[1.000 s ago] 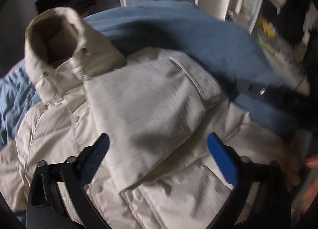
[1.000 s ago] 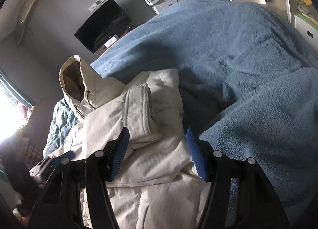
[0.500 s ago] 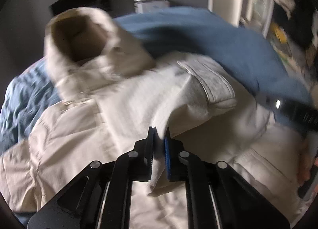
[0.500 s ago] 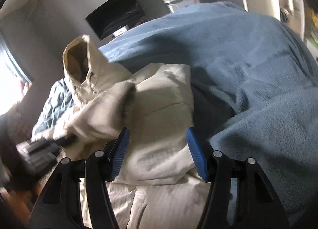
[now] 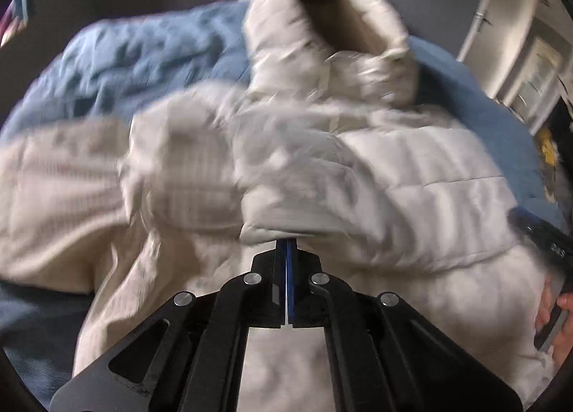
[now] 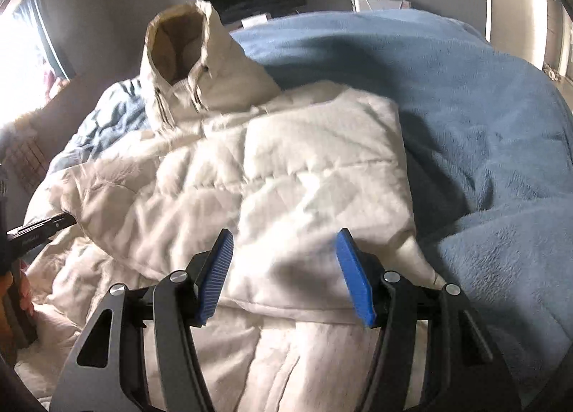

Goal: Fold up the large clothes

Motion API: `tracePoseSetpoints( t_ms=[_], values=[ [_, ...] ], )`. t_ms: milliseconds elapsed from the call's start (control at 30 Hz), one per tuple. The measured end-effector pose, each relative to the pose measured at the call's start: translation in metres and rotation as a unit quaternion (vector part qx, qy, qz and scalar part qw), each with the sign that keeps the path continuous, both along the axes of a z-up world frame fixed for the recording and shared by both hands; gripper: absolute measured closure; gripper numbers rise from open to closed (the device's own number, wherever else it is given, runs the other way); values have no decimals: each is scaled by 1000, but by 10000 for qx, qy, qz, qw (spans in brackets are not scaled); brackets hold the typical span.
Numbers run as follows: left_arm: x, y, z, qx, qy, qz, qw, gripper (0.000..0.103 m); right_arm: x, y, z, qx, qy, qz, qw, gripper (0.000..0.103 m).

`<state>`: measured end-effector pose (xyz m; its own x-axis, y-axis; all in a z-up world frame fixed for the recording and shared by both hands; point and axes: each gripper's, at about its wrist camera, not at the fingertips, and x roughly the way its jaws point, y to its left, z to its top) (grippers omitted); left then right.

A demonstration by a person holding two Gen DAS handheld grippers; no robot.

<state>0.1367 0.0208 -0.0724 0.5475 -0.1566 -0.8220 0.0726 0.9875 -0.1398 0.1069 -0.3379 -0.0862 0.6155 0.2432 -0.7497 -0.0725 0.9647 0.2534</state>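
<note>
step: sleeve fold | left gripper (image 5: 286, 251) clamps jacket (image 5: 358, 168) cuff | right gripper (image 6: 284, 268) gapes, empty, above jacket | you: drag cuff flat, avoid bunching near hood (image 6: 186, 54)

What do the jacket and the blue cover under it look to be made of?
Jacket: cream padded shell, apparently a matte woven synthetic; stitched quilt lines and puffy panels suggest filling.
Blue cover: looks like fleece or plush; a fuzzy, napped, matte surface with soft folds.
</note>
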Motion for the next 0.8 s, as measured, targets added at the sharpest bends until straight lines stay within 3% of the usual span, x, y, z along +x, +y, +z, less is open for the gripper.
tracePoseSetpoints(
  t_ms=[133,200,233,267,333,500,600,700,733,800],
  values=[
    [-7,14,-5,-469,211,210,9985,102,-1,-3,-4,0,73,-104,9999,46],
    [-17,12,6,-551,105,187,9983,87,-3,-3,-3,-1,62,-138,9999,46],
    [-21,14,11,-597,37,195,9980,52,-4,-3,-2,-4,60,-147,9999,46],
    [-25,19,15,-610,-104,244,9978,25,-4,-4,-3,-6,62,-155,9999,46],
    [-29,29,23,-652,-392,317,9966,26,-4,-3,-3,-30,74,-159,9998,46],
    [-10,57,10,-631,-184,742,9951,34,-1,0,-4,-104,105,-155,9998,46],
    [6,74,-7,-724,70,958,9927,50,1,1,-8,-142,153,-155,9997,46],
    [12,89,-25,-1059,219,1023,9889,72,3,4,-11,-216,173,-142,9995,46],
    [12,92,-27,-1221,264,1006,9871,90,3,5,-12,-227,178,-141,9995,46],
    [9,94,-27,-1271,323,1005,9863,92,4,5,-13,-247,206,-149,9994,46]
  ],
)
